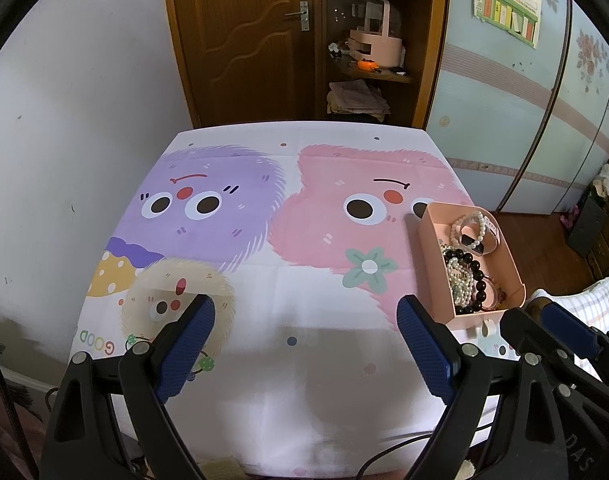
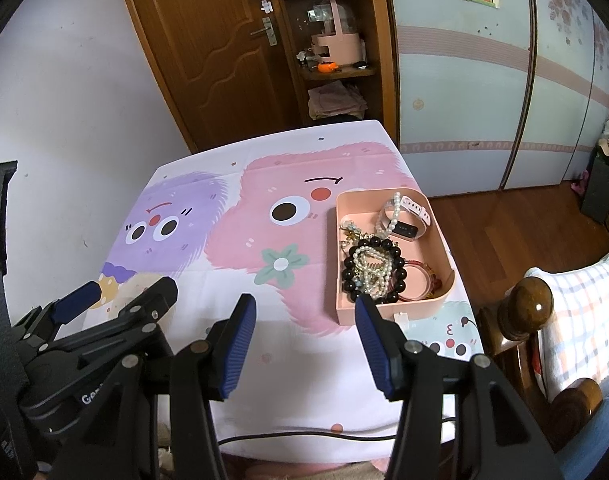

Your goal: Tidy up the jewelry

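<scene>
The table [image 2: 304, 392] under its cartoon-printed cloth [image 1: 264, 264] fills the ground ahead of both my tools, and its cloth lies bare directly in front of each. On it, ahead and to the right of my left gripper [image 1: 306, 344] and just ahead of my right gripper [image 2: 306, 344], stands the pink tray [image 2: 340, 248], an oblong open box whose long axis runs away from me, its near short wall facing my tools. My right gripper is plainly the nearer: its right finger [image 2: 374, 346] overlaps the tray's near left corner in the right wrist view (whether it touches the wall I cannot tell), while my left gripper sits well to the tray's left. Both grippers have their fingers spread apart with nothing between them. All the jewelry I can see lies heaped inside the tray: the black bead bracelet [image 2: 384, 246] and a tangled pearl strand [image 2: 374, 270] toward the near end, a thin red bangle [image 2: 420, 276] at the near right, and the white-strapped watch [image 2: 414, 210] with a small pearl bracelet [image 2: 392, 210] toward the far end. My judgement: this fits pieces gathered in already, or a tangled heap awaiting sorting, so I prescribe no move; any reach into the tray falls to the right tool, forward and slightly rightward.
</scene>
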`<state>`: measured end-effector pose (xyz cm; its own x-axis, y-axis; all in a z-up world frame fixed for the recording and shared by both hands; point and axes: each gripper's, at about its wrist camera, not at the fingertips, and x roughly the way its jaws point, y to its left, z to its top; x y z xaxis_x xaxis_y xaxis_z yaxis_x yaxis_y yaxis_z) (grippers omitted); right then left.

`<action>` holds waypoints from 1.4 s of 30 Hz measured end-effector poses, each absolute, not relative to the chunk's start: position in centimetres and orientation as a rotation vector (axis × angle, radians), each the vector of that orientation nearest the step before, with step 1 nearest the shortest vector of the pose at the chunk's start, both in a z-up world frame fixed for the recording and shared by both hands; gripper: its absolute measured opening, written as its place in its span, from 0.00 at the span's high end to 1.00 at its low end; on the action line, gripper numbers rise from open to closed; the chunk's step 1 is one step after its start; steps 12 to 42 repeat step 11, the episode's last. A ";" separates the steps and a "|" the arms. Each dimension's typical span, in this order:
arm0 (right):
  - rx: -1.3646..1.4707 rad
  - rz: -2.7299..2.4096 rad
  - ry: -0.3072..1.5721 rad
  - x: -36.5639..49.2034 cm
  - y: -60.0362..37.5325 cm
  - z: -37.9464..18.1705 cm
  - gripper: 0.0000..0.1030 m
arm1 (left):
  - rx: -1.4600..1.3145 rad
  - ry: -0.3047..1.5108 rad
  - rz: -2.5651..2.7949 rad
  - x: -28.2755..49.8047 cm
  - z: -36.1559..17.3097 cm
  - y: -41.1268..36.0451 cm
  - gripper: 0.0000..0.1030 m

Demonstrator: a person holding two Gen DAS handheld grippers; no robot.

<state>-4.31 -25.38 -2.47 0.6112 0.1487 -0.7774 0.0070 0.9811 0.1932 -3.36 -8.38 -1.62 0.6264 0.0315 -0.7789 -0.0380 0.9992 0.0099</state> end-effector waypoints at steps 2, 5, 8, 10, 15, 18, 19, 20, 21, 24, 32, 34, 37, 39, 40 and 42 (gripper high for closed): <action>0.182 0.080 0.912 -4.3 -25.3 -2.5 0.49 | -0.008 0.897 0.040 -3.5 -1.7 -8.2 0.11; 0.183 0.081 0.913 -4.3 -25.4 -2.5 0.49 | -0.006 0.899 0.041 -3.7 -1.7 -8.1 0.11; 0.182 0.081 0.913 -4.4 -25.3 -2.4 0.49 | -0.007 0.899 0.041 -3.7 -1.7 -8.1 0.11; 0.181 0.080 0.912 -4.4 -25.3 -2.4 0.49 | -0.008 0.900 0.040 -3.7 -1.7 -8.0 0.11; 0.181 0.081 0.912 -4.4 -25.3 -2.4 0.49 | -0.007 0.899 0.041 -3.7 -1.7 -8.1 0.11; 0.181 0.081 0.912 -4.4 -25.3 -2.4 0.49 | -0.007 0.899 0.041 -3.7 -1.7 -8.1 0.11; 0.181 0.081 0.912 -4.4 -25.3 -2.4 0.49 | -0.007 0.899 0.041 -3.7 -1.7 -8.1 0.11; 0.181 0.081 0.912 -4.4 -25.3 -2.4 0.49 | -0.007 0.899 0.041 -3.7 -1.7 -8.1 0.11; 0.181 0.081 0.912 -4.4 -25.3 -2.4 0.49 | -0.007 0.899 0.041 -3.7 -1.7 -8.1 0.11; 0.181 0.081 0.912 -4.4 -25.3 -2.4 0.49 | -0.007 0.899 0.041 -3.7 -1.7 -8.1 0.11; 0.181 0.081 0.912 -4.4 -25.3 -2.4 0.49 | -0.007 0.899 0.041 -3.7 -1.7 -8.1 0.11; 0.181 0.081 0.912 -4.4 -25.3 -2.4 0.49 | -0.007 0.899 0.041 -3.7 -1.7 -8.1 0.11; 0.181 0.081 0.912 -4.4 -25.3 -2.4 0.49 | -0.007 0.899 0.041 -3.7 -1.7 -8.1 0.11; 0.181 0.081 0.912 -4.4 -25.3 -2.4 0.49 | -0.007 0.899 0.041 -3.7 -1.7 -8.1 0.11; 0.181 0.081 0.912 -4.4 -25.3 -2.4 0.49 | -0.007 0.899 0.041 -3.7 -1.7 -8.1 0.11; 0.181 0.081 0.912 -4.4 -25.3 -2.4 0.49 | -0.007 0.899 0.041 -3.7 -1.7 -8.1 0.11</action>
